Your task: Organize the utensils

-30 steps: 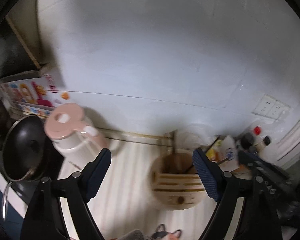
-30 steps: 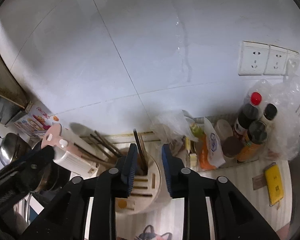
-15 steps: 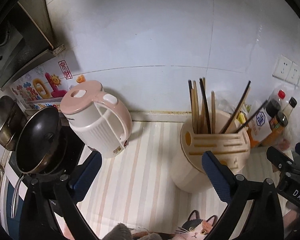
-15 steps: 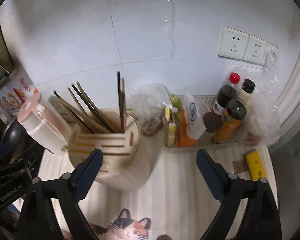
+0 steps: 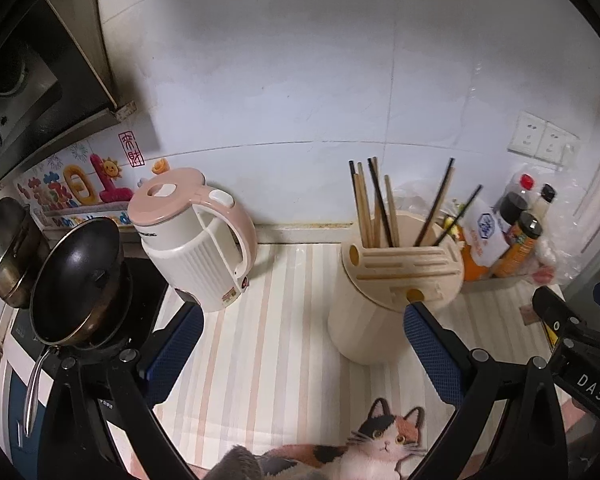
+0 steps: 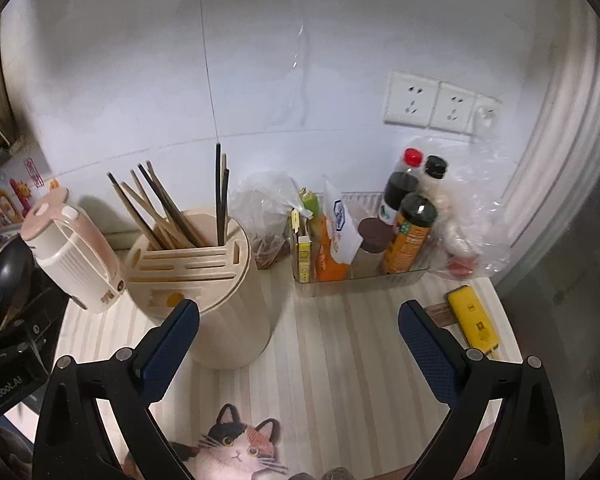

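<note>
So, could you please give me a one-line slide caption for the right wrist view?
Open right tool above striped counter, beige round utensil holder holding wooden chopsticks at left.

The striped counter carries a holder; a kettle stands left of it, a tray right, a cat mat in front.

Both wrist views tilt down at the counter — sharing the utensil holder

Dim indoor light — soft shadows on wall, heavy fisheye warp, dark vignetted corners.
</note>
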`<action>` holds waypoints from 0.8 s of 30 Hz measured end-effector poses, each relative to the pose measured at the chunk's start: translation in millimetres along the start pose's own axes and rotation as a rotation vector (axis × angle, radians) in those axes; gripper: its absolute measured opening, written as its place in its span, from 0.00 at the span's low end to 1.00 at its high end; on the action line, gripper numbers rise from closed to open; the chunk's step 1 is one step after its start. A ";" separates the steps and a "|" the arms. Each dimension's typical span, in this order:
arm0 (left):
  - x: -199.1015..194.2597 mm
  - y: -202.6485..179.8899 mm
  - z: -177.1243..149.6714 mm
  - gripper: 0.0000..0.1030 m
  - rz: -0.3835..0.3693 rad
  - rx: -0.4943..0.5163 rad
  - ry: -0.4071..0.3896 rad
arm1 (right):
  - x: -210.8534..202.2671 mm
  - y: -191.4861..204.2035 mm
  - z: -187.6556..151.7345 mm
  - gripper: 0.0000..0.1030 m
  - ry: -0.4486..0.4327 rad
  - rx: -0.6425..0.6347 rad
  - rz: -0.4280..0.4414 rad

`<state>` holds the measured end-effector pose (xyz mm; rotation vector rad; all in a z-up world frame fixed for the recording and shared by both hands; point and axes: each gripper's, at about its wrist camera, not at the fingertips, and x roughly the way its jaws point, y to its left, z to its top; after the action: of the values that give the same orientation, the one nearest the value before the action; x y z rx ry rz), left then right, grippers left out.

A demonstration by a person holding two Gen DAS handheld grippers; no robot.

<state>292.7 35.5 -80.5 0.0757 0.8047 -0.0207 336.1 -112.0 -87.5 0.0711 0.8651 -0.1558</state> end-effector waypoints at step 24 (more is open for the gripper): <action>-185.7 10.3 -79.5 0.99 0.012 -0.050 -0.150 | -215.9 -22.5 -84.0 1.00 -0.221 -0.013 0.014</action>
<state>107.2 49.9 -1.0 0.0307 0.6544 0.0048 131.5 -100.4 22.8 0.0467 0.6444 -0.1423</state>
